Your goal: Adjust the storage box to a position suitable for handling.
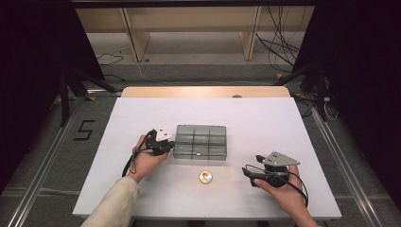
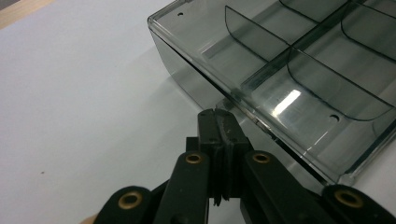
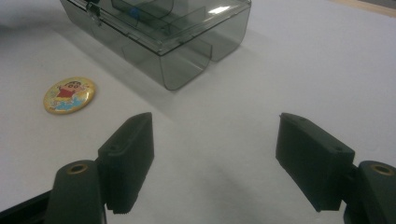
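a smoky clear compartment box (image 1: 200,141), lid closed, sits mid-table. it is judged light, rigid and slick, best taken by its lid rim. the left gripper (image 2: 219,122), pressed together, is at its left side; the right gripper (image 3: 215,158) is spread, empty.

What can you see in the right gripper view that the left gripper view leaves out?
Right gripper view alone: a round yellow cartoon badge lying on the table, and the right gripper with its jaws wide apart. Left gripper view alone: the left gripper, jaws pressed together with nothing between them, tips close to the box's edge. Both share the smoky transparent plastic compartment box and the white table.
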